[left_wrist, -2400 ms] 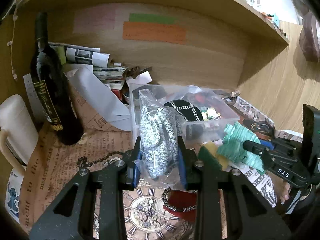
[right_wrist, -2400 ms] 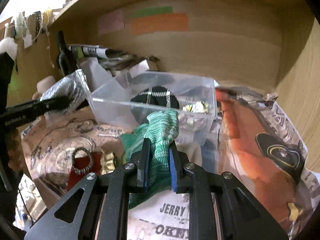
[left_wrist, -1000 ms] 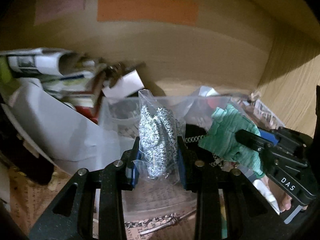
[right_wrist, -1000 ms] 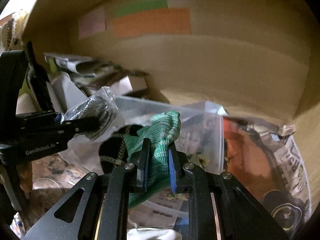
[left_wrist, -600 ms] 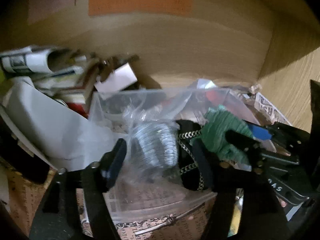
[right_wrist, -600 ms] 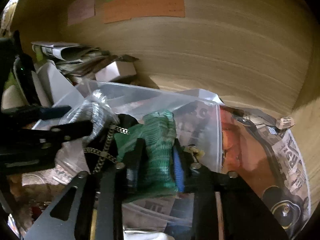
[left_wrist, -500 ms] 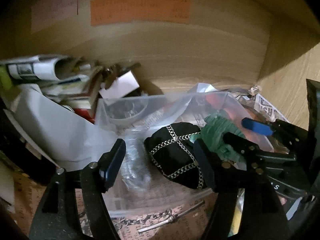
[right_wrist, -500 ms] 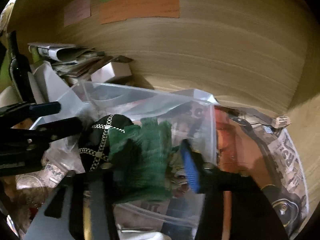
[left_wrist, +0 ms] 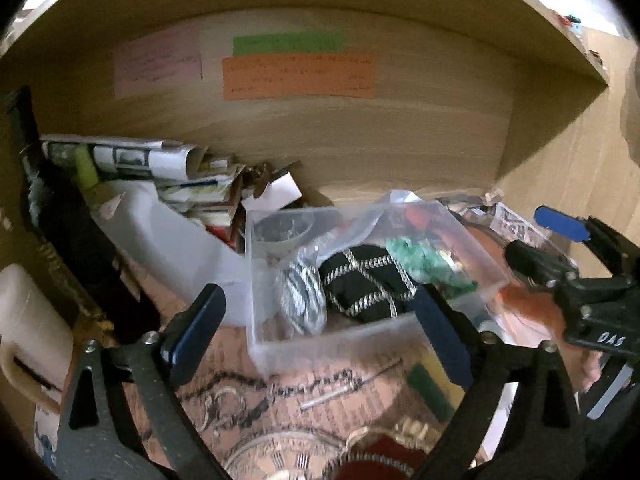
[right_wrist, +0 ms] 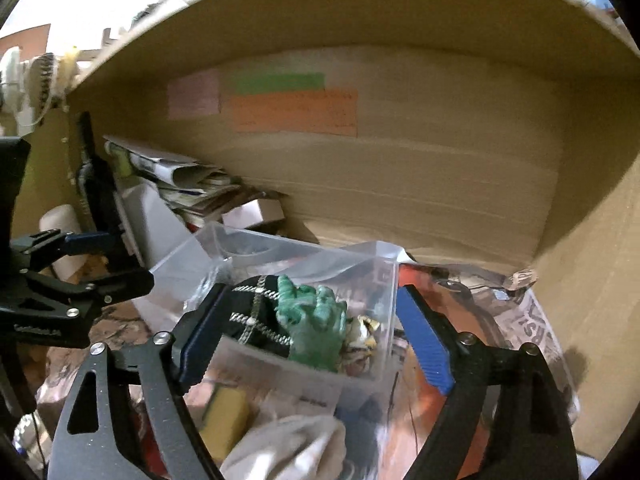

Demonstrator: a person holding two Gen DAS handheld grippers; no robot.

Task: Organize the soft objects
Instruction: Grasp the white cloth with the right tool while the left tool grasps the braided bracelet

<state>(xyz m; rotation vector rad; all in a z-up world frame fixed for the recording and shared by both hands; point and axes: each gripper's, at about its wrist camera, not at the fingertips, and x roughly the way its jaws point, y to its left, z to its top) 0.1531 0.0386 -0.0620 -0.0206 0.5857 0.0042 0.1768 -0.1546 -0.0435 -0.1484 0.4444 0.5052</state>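
Observation:
A clear plastic bin (left_wrist: pixel 340 344) stands on the shelf. In it lie a bagged black-and-white knit piece (left_wrist: pixel 304 300) at the left, a black pouch with chain trim (left_wrist: pixel 360 284) in the middle, and a green knit cloth (left_wrist: pixel 424 260) at the right. The cloth (right_wrist: pixel 316 328) and pouch (right_wrist: pixel 248 316) also show in the right wrist view, inside the bin (right_wrist: pixel 304 384). My left gripper (left_wrist: pixel 320 340) is open and empty in front of the bin. My right gripper (right_wrist: pixel 312 344) is open and empty just above the bin's near side.
A dark wine bottle (left_wrist: pixel 60 232) and a white mug (left_wrist: pixel 24 332) stand at the left. Rolled papers (left_wrist: pixel 132 156) and a white box (left_wrist: pixel 172 248) lie behind the bin. A yellow and green sponge (left_wrist: pixel 428 384), a chain (left_wrist: pixel 256 392) and printed paper lie in front.
Both grippers opened over the bin. The bagged knit piece and the green cloth dropped into it. Both grippers have since pulled back.

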